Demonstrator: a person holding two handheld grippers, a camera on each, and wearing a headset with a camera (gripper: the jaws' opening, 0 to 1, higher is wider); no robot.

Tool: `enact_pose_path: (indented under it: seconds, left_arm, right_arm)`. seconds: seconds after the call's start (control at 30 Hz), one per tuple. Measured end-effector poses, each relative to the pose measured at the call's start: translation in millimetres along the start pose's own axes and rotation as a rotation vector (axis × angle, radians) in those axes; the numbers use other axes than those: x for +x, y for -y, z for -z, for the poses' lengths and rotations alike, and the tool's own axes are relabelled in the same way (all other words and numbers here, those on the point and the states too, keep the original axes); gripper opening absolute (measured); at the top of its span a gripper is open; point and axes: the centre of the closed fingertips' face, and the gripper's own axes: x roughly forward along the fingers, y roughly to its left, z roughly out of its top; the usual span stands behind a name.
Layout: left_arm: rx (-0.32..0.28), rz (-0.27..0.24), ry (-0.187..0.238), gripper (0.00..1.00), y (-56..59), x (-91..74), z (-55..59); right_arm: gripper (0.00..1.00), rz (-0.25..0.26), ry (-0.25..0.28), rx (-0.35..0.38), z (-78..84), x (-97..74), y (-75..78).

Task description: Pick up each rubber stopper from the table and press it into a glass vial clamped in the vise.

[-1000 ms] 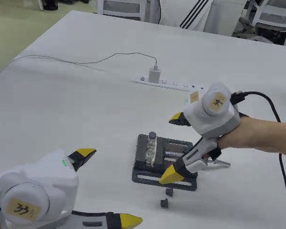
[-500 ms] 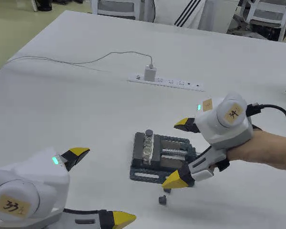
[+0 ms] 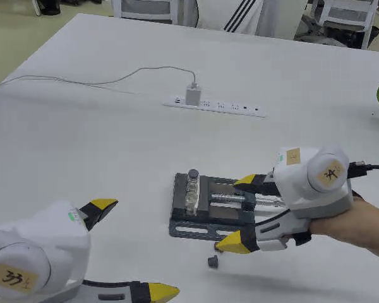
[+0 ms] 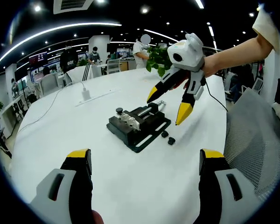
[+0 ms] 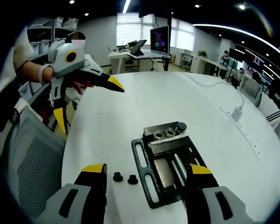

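Right gripper, jaws wide and empty, has drawn back along the vise. At the near counter edge is the left gripper, also wide and empty. Two rubber stoppers lie loose just before the vise. Of the clamped glass vials, the farthest is capped and two are open. Step: stopper pickup, which likely calls for lowering onto one.

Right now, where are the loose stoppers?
The stoppers lie side by side on the table, just left of the vise in the right gripper view.

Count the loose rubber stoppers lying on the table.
2: one stopper and a second stopper, side by side on the table beside the vise. A third stopper caps a vial.
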Motion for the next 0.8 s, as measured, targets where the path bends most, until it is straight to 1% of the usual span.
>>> enact_pose_path:
  seconds: [0.07,0.17,0.33,0.43,0.6,0.7,0.8]
  left_arm:
    - [0.002,0.003,0.001,0.95,0.0,0.4,-1.1]
    - [0.006,0.006,-0.002,0.95,-0.6,1.3,-1.0]
    - [0.007,0.013,-0.006,0.95,-0.3,3.3,-1.0]
    - [0.005,0.017,-0.009,0.95,0.1,4.5,-0.5]
    - [0.003,0.021,-0.011,0.95,1.6,6.0,0.0]
    - [0.002,0.023,-0.012,0.95,2.3,6.8,0.4]
    - [0.0,0.024,-0.013,0.95,2.9,6.8,0.5]
  right_arm:
    - [0.6,-0.005,-0.002,0.007,5.2,0.4,-4.2]
    - [0.58,-0.01,-0.004,0.029,11.8,2.2,-9.3]
    - [0.51,0.0,0.018,0.072,19.0,4.0,-12.2]
    - [0.43,0.008,0.014,0.073,25.3,6.2,-14.4]
    - [0.32,0.009,0.024,0.073,28.4,10.6,-18.3]
    - [0.28,0.002,0.026,0.068,30.1,15.7,-20.6]
    - [0.26,-0.013,0.016,0.064,33.5,20.0,-23.3]
